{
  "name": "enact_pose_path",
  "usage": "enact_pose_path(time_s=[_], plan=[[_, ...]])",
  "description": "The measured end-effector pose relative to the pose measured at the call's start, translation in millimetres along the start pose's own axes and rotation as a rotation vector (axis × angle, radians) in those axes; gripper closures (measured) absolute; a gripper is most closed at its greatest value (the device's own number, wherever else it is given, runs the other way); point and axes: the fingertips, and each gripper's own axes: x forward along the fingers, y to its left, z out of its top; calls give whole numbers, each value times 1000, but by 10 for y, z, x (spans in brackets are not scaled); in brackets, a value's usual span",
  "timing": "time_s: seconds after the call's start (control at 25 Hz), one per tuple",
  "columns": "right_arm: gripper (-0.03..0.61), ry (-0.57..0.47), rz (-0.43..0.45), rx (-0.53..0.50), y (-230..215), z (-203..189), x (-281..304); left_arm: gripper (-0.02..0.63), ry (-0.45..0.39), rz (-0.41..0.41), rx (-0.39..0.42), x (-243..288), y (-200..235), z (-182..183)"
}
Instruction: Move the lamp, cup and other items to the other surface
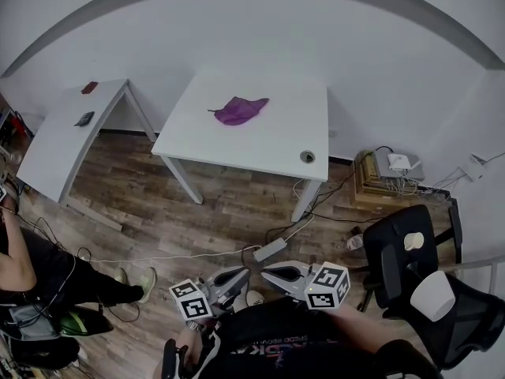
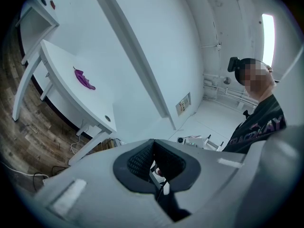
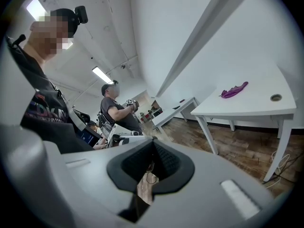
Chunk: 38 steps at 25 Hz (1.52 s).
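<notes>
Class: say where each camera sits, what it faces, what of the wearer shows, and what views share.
Head view: on head, steeply down at white table; left gripper, right gripper, torso show.
Left gripper view: on it, along shut fingers toward table; torso right.
Right gripper view: on it, along shut fingers toward table; torso left.
All share the purple cloth.

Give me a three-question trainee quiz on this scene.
1. True or false: the crumpled purple cloth lies on the white square table.
2. The white power strip lies on: A the wooden floor; B the table; C the black chair.
3. Fill in: the fingers of the left gripper and the right gripper are both ___.
Key: 1 true; 2 A; 3 shut.
</notes>
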Motion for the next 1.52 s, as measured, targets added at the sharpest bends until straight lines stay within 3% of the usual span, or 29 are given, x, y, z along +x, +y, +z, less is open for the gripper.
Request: enact_pose_path(time_s=[0.84, 1.52], plan=[[575, -37, -24, 39, -7, -26, -79, 618, 11, -29, -22, 1, -49, -60], [575, -2, 2, 51, -43, -34, 174, 618, 11, -5, -47, -111, 123, 5]])
